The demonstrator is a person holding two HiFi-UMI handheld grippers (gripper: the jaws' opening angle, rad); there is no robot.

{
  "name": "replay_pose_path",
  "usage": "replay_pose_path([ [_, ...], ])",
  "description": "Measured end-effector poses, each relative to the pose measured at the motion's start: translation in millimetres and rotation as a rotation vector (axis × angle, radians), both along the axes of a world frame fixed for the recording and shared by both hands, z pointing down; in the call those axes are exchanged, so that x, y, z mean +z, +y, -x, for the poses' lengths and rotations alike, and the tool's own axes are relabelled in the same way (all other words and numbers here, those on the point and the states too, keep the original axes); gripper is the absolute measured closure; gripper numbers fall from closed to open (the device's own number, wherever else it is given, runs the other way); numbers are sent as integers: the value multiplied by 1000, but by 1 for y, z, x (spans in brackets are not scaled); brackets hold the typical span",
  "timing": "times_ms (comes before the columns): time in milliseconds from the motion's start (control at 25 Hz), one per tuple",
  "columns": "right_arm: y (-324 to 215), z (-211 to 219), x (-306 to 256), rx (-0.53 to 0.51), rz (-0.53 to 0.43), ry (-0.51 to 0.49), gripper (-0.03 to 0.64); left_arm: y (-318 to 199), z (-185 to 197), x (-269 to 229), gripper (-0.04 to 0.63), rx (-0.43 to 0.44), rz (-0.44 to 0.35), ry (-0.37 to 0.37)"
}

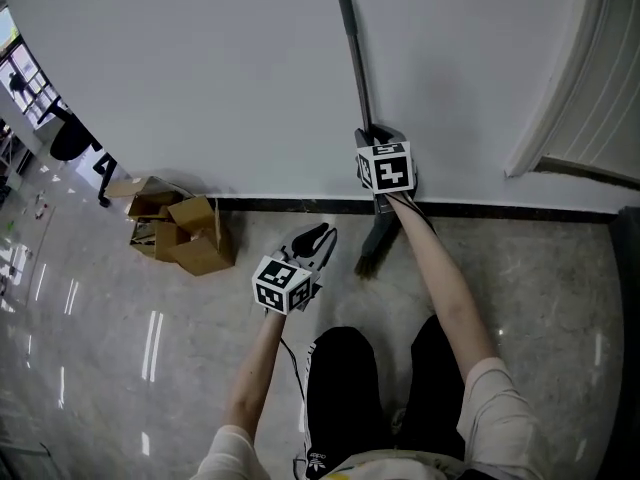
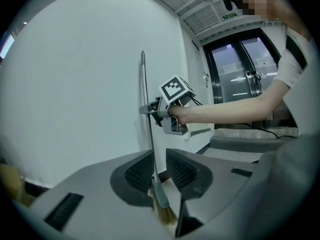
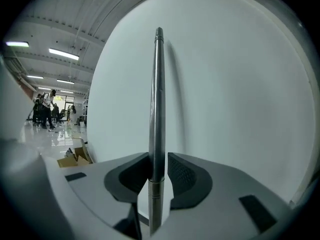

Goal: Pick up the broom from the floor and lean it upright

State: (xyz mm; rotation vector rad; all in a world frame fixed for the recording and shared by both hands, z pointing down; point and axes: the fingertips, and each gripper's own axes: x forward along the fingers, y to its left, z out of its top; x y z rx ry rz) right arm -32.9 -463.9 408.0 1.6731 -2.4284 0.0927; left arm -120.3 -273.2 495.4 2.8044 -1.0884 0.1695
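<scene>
A glossy, speckled stone floor (image 1: pixel 110 368) meets a smooth white wall (image 1: pixel 180 68) along a dark skirting strip (image 1: pixel 500 210); crumpled brown cardboard boxes (image 1: pixel 182 232) sit at the wall's foot; the broom (image 1: pixel 352 53) stands upright at the wall, a slim round metal pole with straw bristles (image 1: pixel 373 256) down at the floor; the right gripper (image 1: pixel 373 136) is clamped on the pole; the left gripper (image 1: pixel 318 241), jaws partly apart, grips nothing, near the bristles.

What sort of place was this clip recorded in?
Probably a large commercial or office hall: a glossy stone floor, dark-framed glass double doors, and long ceiling strip lights over an open space.
</scene>
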Motion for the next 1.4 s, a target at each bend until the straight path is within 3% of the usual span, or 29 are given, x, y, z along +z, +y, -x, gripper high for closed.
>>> replay_pose_path([
  [240,-23,26,0,-31,-73,139,517,-6,25,18,476,-39,29,-1],
  [520,-25,73,22,-155,-73,126,536,6,47,51,476,-61,68,-3],
  [840,-11,70,11,2,-51,174,561,7,82,50,476,-128,74,29],
  [1000,-8,49,-9,62,-24,120,561,3,69,21,476,-102,1,15],
  [1160,14,24,-24,111,42,44,561,-6,58,-3,476,-98,-28,63],
  [1400,31,19,-14,86,136,90,561,-10,36,-8,476,-70,-28,83],
])
